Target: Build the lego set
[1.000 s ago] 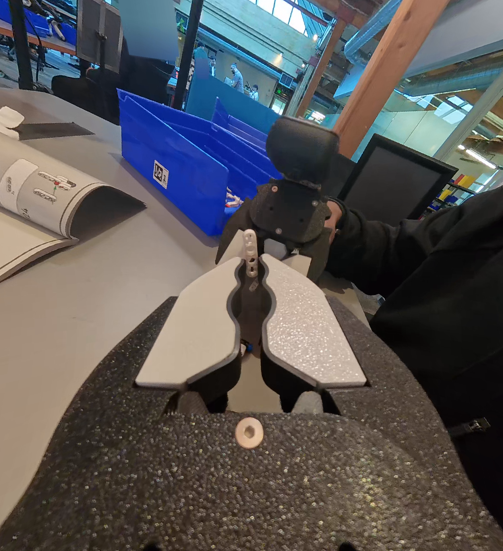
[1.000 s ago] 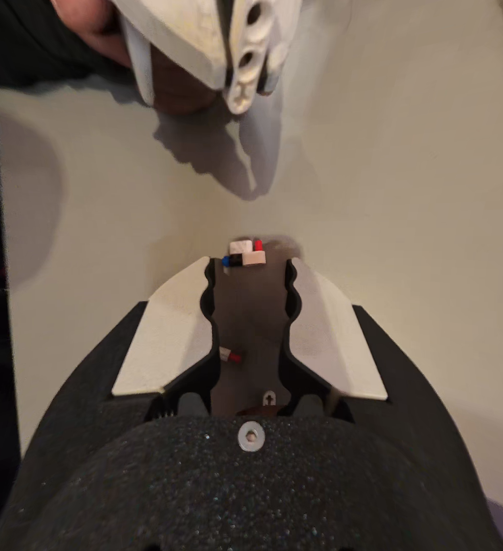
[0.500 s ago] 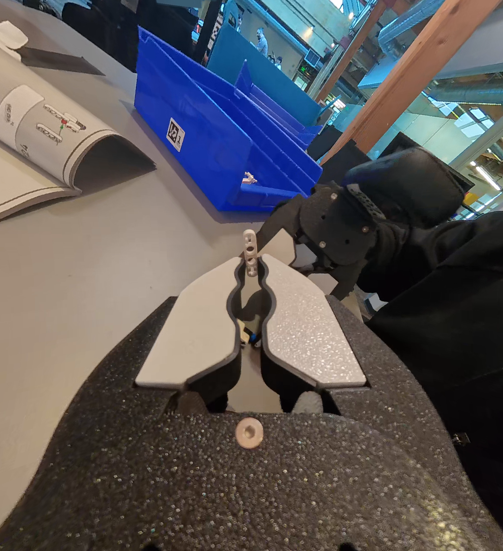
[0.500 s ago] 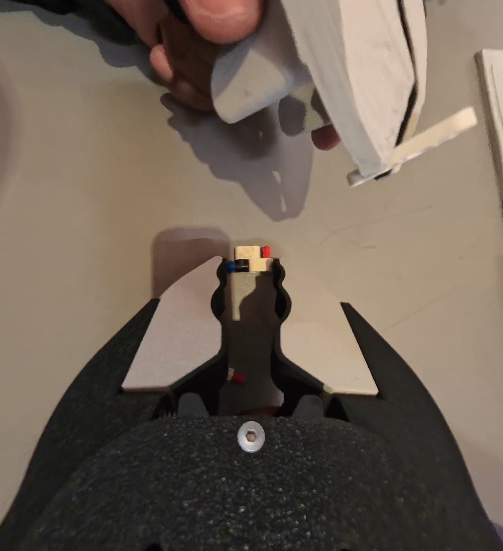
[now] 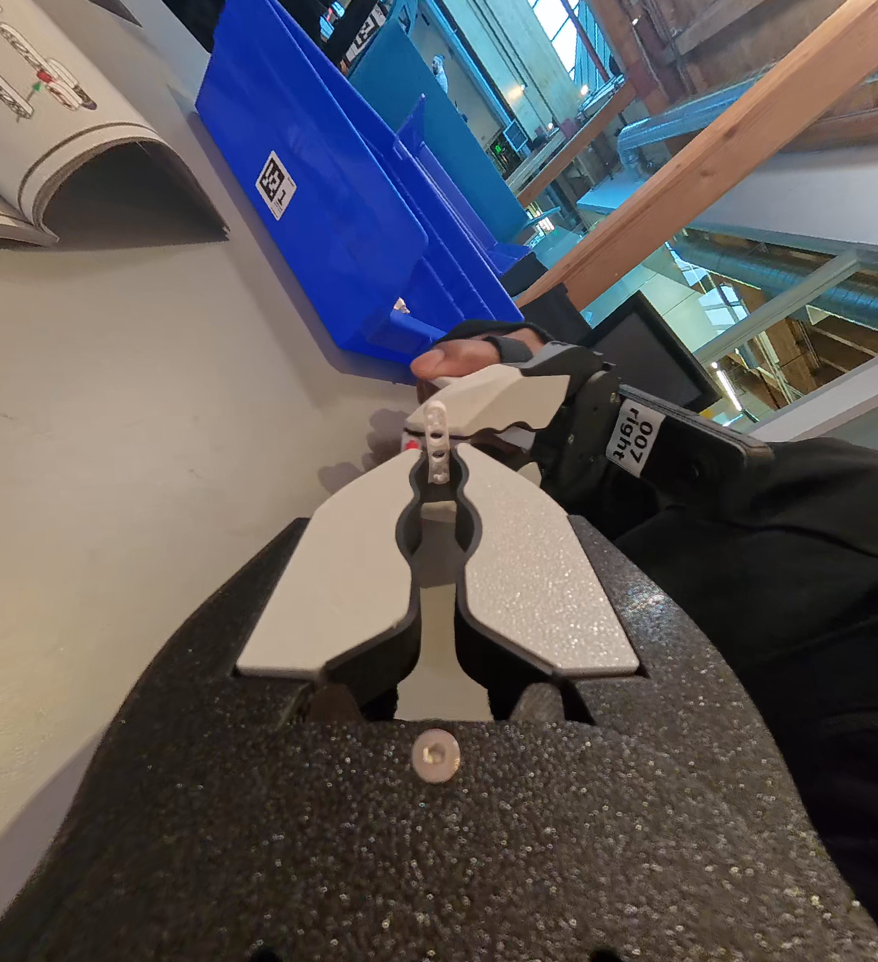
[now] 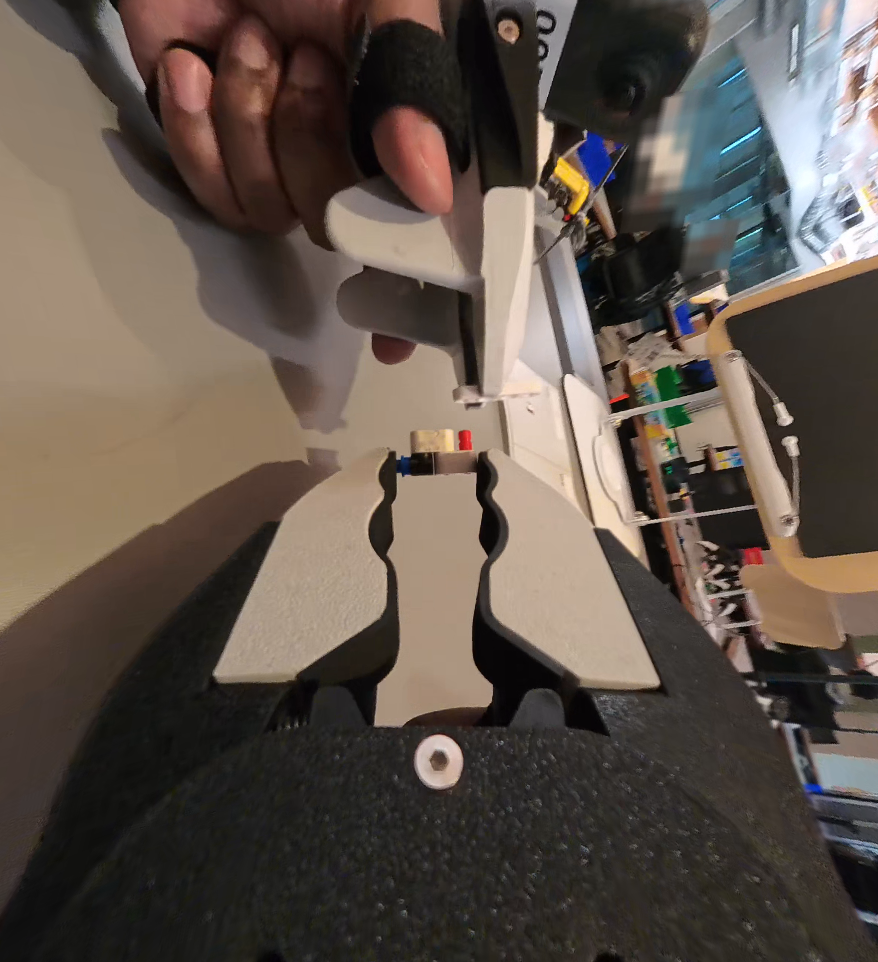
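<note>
Left gripper (image 5: 438, 460) pinching white holed beam (image 5: 436, 437) upright, frame centre; right gripper (image 6: 434, 466) clamping small brick assembly (image 6: 439, 452) endwise, red pin (image 6: 462, 438) exposed toward beam

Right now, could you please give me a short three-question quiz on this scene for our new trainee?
1. True or false: the left gripper is clamped on a thin white beam with holes.
2. Multiple choice: which colours show on the small brick assembly pinched by the right gripper? A) green and yellow B) white, black, blue and red C) orange only
3. Fill in: behind the grippers, on the grey table, stands a ____ bin beside an open booklet.

Key: 1 true; 2 B; 3 blue.
</note>
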{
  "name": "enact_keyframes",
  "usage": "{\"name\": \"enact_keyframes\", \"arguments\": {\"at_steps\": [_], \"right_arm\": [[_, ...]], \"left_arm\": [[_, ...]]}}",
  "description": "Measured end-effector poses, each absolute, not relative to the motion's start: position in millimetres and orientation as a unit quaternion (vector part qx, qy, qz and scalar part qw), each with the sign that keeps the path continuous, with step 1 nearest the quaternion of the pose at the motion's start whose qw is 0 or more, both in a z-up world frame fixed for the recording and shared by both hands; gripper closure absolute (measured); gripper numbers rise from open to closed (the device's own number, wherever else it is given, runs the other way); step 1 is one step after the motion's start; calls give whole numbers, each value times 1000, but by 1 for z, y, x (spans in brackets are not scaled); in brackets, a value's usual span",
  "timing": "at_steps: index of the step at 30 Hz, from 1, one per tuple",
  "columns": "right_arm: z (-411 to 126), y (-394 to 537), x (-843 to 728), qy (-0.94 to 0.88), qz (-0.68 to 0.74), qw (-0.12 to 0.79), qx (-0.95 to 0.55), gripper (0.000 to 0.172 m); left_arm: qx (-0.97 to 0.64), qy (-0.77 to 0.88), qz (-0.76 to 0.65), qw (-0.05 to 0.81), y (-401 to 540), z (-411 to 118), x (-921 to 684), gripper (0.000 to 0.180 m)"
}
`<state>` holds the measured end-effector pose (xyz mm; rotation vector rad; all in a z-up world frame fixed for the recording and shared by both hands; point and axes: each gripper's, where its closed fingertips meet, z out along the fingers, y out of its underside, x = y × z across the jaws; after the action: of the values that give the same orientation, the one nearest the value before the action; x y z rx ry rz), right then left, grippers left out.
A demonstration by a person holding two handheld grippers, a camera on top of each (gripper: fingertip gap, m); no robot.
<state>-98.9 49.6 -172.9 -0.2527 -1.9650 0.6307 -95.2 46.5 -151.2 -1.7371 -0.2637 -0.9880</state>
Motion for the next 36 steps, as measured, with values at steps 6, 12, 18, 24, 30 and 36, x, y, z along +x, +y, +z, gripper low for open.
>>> {"name": "enact_keyframes", "arguments": {"at_steps": [6,12,18,24,30,36], "right_arm": [[-168,44,-93,-810,266,516,-86,143],[-160,43,-89,-801,270,530,-70,143],[-159,43,-89,-802,266,531,-70,143],[-154,44,-88,-797,283,526,-88,143],[-152,44,-89,-797,296,515,-111,143],[-153,46,-90,-799,316,492,-141,143]], "left_arm": [[-739,-103,-391,539,49,-153,-94,173],[-729,-106,-407,540,49,-150,-93,173],[-707,-111,-441,542,49,-144,-88,173],[-690,-122,-442,560,51,-139,-90,173],[-686,-130,-424,577,53,-138,-93,173],[-691,-126,-401,588,55,-138,-93,173]]}}
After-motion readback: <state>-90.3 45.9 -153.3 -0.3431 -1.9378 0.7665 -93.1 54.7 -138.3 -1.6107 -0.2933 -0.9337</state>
